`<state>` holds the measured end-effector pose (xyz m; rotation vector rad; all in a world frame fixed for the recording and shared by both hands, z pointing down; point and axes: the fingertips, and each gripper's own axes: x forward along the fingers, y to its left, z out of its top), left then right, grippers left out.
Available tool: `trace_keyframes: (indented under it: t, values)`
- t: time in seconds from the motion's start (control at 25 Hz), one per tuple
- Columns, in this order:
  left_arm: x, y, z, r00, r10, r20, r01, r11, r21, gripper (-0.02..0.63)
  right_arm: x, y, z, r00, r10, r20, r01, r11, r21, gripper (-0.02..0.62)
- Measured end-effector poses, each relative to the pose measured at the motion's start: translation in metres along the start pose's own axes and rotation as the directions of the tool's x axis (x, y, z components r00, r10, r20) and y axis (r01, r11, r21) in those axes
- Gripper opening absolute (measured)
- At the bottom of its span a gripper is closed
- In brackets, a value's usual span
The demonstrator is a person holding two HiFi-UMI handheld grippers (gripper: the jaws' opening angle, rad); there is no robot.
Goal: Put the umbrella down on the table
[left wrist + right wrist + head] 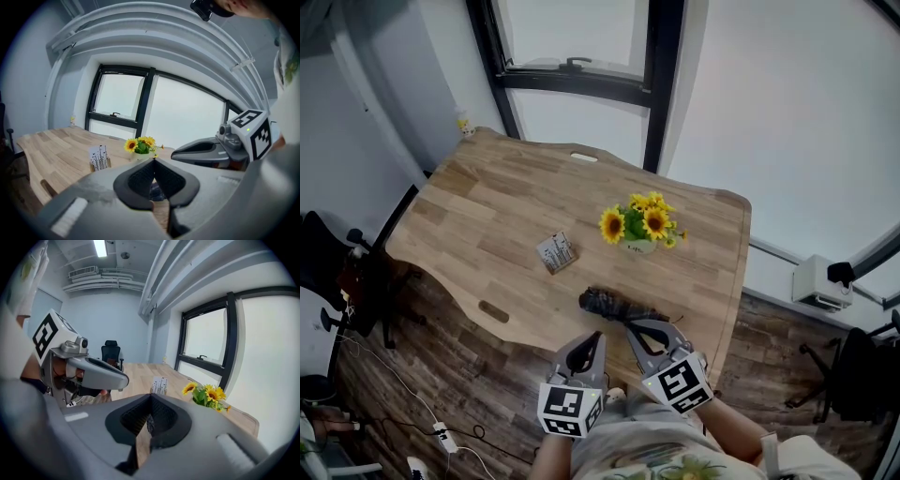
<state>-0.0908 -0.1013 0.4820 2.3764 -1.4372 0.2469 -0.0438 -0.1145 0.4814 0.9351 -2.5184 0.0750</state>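
Head view: the folded black umbrella [609,305] lies on the wooden table [487,216] near its front edge, long axis crosswise to me, just ahead of both tools. My right gripper [631,326] is nearer than my left gripper [597,336]. Both have their jaws together, holding nothing.

Umbrella [614,305]: one end partly hidden behind right gripper [630,325] in head view; in gripper views just a dark sliver thru jaw gap. Print on card stand [556,252] too small to read. Person [649,452] cut off at btm edge.
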Motion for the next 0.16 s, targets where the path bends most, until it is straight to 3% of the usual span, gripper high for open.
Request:
trace_keyframes:
  t: [0.16]
  values:
    - [-0.003, -0.002, -0.0038, 1.0, 0.002, -0.004, -0.002, 1.0, 0.0, 0.005, -0.0026, -0.0025, -0.0016, 1.0, -0.012, -0.003, 0.013, 1.0, 0.004, 0.0]
